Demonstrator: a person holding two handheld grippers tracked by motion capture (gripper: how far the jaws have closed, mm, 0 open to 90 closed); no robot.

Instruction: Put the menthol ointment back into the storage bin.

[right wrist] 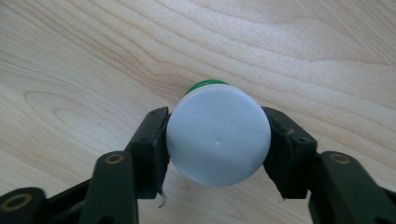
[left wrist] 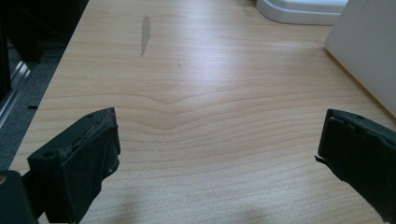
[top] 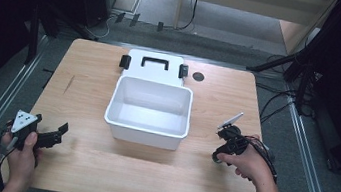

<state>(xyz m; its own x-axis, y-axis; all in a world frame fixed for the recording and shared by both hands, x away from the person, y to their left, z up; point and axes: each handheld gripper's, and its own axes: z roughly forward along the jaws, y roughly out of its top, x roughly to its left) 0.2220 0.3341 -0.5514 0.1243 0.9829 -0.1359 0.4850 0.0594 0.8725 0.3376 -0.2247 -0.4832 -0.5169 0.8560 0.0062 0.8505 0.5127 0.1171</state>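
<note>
Currently a small round container with a white cap [right wrist: 218, 142] and a green edge behind it is pinched between the jaws of the right gripper [right wrist: 218, 144], seen end-on along its long axis in the right gripper view, so that axis runs away from the camera toward the bench [right wrist: 93, 56]. In the high view the right gripper [top: 231, 141] is held just above the bench, to the right of the open white box [top: 149, 112], with a strip of bare wood between them. The box lies to the left of the held container and a little farther from the person; its near right corner is the closest edge. Its lid [top: 155, 66], with a black handle, is laid back behind it, so the mouth is fully open from above.

The left gripper [top: 49, 138] is kept near the bench's near left corner with its jaws spread wide and nothing between them; in the left gripper view the box wall [left wrist: 369, 51] is seen off to the right. The right hand [top: 245, 162] is judged the one placed to carry the container over the rim. Open room is available above the box and along the right side of the bench; the rim is the one edge to be cleared.
</note>
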